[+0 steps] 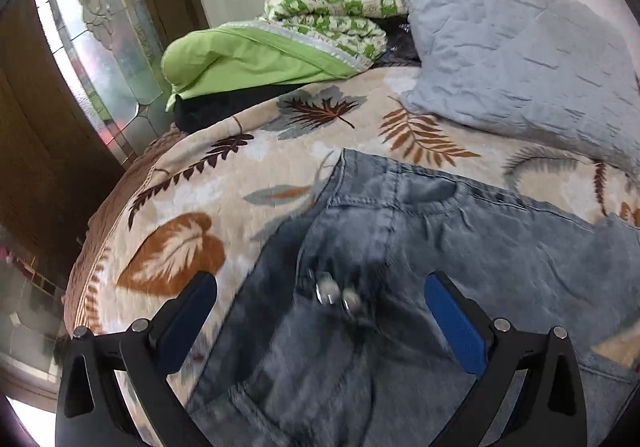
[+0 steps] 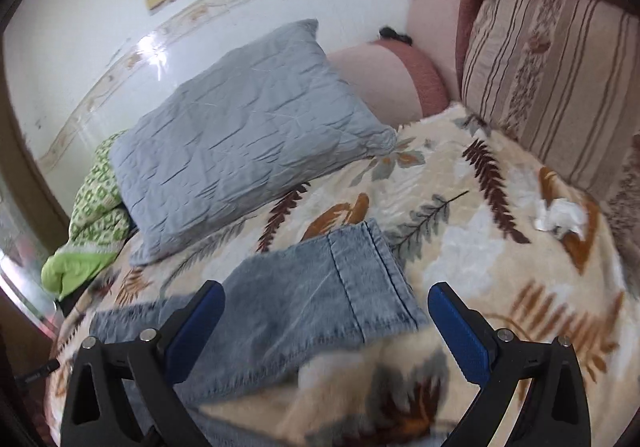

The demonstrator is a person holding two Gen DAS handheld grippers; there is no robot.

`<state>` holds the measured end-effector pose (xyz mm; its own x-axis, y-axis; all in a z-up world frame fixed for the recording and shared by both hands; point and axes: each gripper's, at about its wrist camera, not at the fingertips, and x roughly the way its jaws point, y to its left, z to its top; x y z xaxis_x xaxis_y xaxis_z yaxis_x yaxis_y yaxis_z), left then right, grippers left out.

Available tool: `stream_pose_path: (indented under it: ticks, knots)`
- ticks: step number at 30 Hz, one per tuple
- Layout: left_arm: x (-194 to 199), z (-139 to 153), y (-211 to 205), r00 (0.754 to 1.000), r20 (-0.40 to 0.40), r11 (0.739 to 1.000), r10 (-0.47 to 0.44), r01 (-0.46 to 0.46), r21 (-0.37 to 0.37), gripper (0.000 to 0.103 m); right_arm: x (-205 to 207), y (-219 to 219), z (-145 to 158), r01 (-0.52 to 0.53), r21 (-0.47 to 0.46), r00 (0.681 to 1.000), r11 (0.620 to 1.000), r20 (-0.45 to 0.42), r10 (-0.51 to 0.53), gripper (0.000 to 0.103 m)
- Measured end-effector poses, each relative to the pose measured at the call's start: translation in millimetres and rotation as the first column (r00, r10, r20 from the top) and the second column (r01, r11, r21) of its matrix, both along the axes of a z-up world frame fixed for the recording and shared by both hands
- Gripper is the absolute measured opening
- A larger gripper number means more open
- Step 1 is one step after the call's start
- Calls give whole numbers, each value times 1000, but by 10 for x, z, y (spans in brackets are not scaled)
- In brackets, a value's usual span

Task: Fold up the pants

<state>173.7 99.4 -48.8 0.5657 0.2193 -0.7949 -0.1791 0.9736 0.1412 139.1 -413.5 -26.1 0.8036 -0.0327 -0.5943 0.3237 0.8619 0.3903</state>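
Note:
Light blue denim pants (image 1: pixel 420 247) lie spread on a leaf-patterned bedspread (image 1: pixel 192 183). In the left wrist view I see the waist end, with metal buttons (image 1: pixel 336 293) at the fly. My left gripper (image 1: pixel 322 287) hovers open right over those buttons, nothing between its blue pads. In the right wrist view a leg end of the pants (image 2: pixel 320 287) with its stitched hem lies flat. My right gripper (image 2: pixel 326 297) stands open above that hem, its fingers on either side of it, holding nothing.
A grey-blue quilted pillow (image 2: pixel 248 131) rests behind the pants. A green patterned blanket (image 1: pixel 340 3) and a green pillow (image 1: pixel 248 59) sit at the bed's far left. A striped cushion (image 2: pixel 552 79) leans at the right. Crumpled white paper (image 2: pixel 560 217) lies on the bedspread (image 2: pixel 500 247).

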Motion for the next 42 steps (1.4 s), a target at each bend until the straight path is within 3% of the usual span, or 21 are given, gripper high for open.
stream_pose_path:
  ticks: [8, 12, 20, 21, 22, 24, 25, 28, 30, 33, 35, 37, 39, 42]
  knots:
    - [1068, -370, 509, 985, -172, 999, 32, -37, -26, 103, 887, -378, -599, -14, 91, 990, 996, -138, 26, 92]
    - [1460, -529, 703, 976, -202, 988, 77, -102, -117, 103, 1113, -494, -768, -13, 104, 986, 994, -163, 30, 92]
    - [1866, -760, 378, 972, -235, 973, -21, -34, -230, 101, 1300, -605, -879, -4, 172, 984, 985, -176, 35, 92]
    - [1897, -811, 283, 968, -244, 972, -57, -1, -233, 91, 1319, -602, -894, -7, 175, 982, 985, -182, 40, 92]
    - [1917, -849, 235, 965, -250, 970, -79, 17, -241, 71, 1330, -596, -900, -10, 177, 982, 984, -185, 43, 92]
    - [1904, -882, 106, 964, -238, 968, -118, 58, -244, 62, 1370, -589, -917, -21, 182, 980, 983, -191, 57, 92]
    - [1893, -872, 43, 963, -226, 967, -143, 88, -237, 50, 1385, -584, -921, -24, 180, 979, 983, -196, 60, 92]
    - [1880, -848, -27, 959, -223, 959, -176, 117, -256, 29, 1432, -600, -948, -31, 195, 978, 980, -195, 70, 92]
    - [1871, -835, -44, 959, -222, 955, -179, 115, -273, 23, 1504, -601, -1000, -26, 189, 973, 982, -221, 68, 92]
    - [1843, -820, -86, 960, -218, 958, -176, 116, -261, 20, 1616, -507, -1009, -51, 92, 969, 995, -238, 71, 93]
    - [1823, -823, -87, 961, -222, 957, -162, 98, -274, 21, 1687, -417, -1006, -74, 14, 962, 997, -261, 75, 87]
    - [1830, -817, 22, 964, -228, 951, -137, 64, -302, 20, 1722, -339, -1010, -121, -12, 952, 993, -283, 113, 48]
    - [1759, -700, 95, 977, -182, 946, -111, 48, -321, 15, 1660, -330, -951, -123, -6, 954, 992, -275, 117, 35]
    - [1598, -379, 142, 986, -84, 942, -144, 110, -318, 14, 1414, -413, -740, -101, 38, 974, 994, -197, 107, 28]
